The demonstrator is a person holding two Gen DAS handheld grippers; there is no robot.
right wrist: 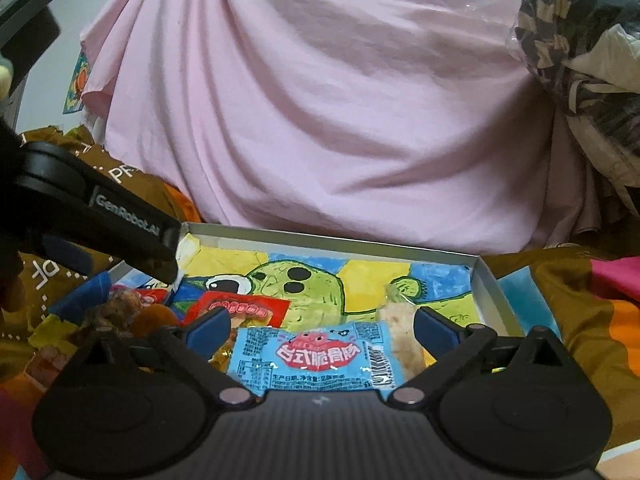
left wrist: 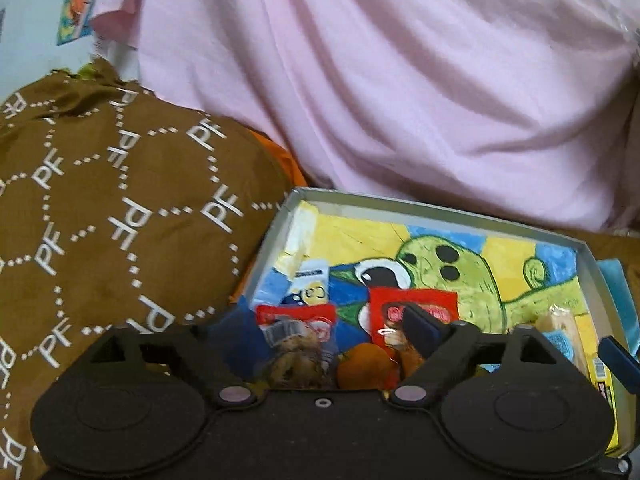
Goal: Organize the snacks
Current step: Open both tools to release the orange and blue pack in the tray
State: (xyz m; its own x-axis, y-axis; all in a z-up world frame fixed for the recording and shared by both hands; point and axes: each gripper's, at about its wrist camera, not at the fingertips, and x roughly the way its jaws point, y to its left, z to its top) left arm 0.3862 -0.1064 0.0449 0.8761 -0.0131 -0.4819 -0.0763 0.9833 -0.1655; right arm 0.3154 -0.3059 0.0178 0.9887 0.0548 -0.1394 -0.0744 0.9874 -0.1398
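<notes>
A shallow box (left wrist: 440, 206) lined with a green cartoon drawing holds the snacks. My left gripper (left wrist: 330, 332) is open over its near left corner. Below its spread fingers lie a clear packet of brown biscuits (left wrist: 296, 354), an orange round snack (left wrist: 362, 364) and two red packets (left wrist: 412, 304); neither pad presses on them. In the right wrist view my right gripper (right wrist: 322, 328) is open, and a light blue packet (right wrist: 316, 356) lies flat in the box (right wrist: 320, 236) between its fingers. A pale wrapped roll (right wrist: 400, 320) lies beside it. The left gripper's arm (right wrist: 100, 216) reaches in from the left.
A brown cloth printed with white letters (left wrist: 100, 200) bulges against the box's left side. Pink fabric (left wrist: 400, 80) rises right behind the box. A plastic-wrapped bundle (right wrist: 580, 60) sits at the upper right, and a striped blanket (right wrist: 580, 320) lies to the box's right.
</notes>
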